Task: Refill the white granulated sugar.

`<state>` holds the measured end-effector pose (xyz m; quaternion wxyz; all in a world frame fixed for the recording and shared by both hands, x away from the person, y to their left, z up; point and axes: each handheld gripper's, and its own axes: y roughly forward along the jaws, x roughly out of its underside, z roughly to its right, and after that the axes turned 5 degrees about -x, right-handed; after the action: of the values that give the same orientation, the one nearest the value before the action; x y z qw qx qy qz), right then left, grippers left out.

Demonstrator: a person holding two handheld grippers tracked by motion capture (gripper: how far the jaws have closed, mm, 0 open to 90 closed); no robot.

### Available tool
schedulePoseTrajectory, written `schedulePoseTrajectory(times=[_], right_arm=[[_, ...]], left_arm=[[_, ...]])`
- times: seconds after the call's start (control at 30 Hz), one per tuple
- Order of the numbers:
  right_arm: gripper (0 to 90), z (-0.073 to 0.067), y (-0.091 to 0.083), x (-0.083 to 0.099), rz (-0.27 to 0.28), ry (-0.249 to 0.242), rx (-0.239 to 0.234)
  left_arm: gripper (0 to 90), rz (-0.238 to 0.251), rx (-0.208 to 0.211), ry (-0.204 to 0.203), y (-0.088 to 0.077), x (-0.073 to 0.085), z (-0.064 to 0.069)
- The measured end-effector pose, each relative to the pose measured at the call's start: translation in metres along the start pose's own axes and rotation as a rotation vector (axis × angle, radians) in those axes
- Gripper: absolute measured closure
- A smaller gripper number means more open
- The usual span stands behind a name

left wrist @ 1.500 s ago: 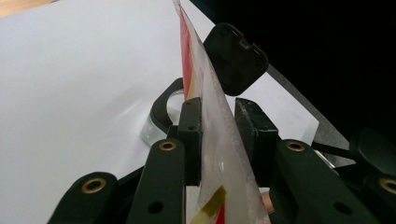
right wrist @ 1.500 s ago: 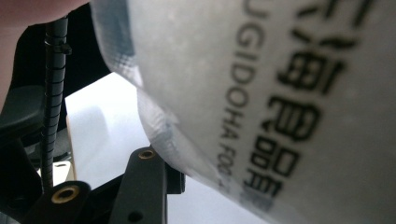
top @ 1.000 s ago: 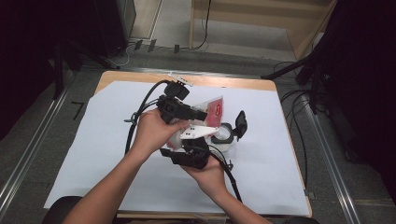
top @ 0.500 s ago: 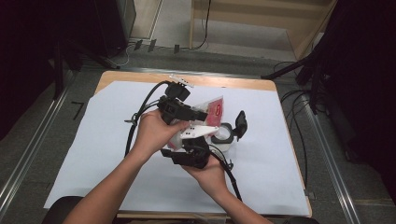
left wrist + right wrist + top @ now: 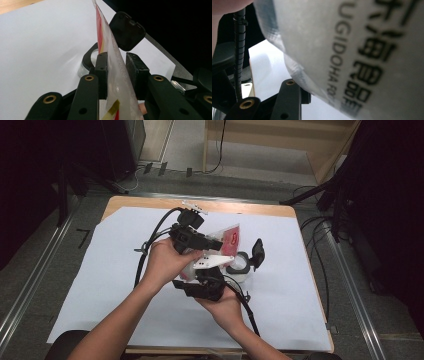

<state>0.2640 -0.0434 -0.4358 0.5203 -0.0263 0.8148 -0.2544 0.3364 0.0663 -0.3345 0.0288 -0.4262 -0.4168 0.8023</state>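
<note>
A red and white plastic pouch (image 5: 229, 236) is held up over the middle of the table between both grippers. My left gripper (image 5: 214, 243) comes in from the left and is shut on the pouch's upper part. In the left gripper view the pouch (image 5: 109, 47) stands edge-on, squeezed between the two pads of that gripper (image 5: 116, 57). My right gripper (image 5: 202, 276) reaches up from below and grips the lower part. In the right gripper view the printed pouch (image 5: 362, 50) lies against one of the fingers (image 5: 290, 96) and hides the other. A clear round container (image 5: 240, 268) with an open black flip lid (image 5: 257, 252) sits just right of the pouch.
A white paper sheet (image 5: 95, 275) covers the wooden table (image 5: 150, 203). Black cables (image 5: 142, 265) trail left from the grippers. Metal rails (image 5: 30, 285) run along both sides, and dark equipment and floor cables stand beyond the table's right edge.
</note>
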Motion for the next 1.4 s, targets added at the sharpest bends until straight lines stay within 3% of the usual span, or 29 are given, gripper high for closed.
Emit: schedulePoseTrajectory(times=[1.4], right_arm=[[64.2, 0.0011, -0.0031, -0.0022, 0.020, 0.013, -0.003]], left_arm=[[67.7, 0.015, -0.004, 0.016, -0.0028, -0.0007, 0.0027]])
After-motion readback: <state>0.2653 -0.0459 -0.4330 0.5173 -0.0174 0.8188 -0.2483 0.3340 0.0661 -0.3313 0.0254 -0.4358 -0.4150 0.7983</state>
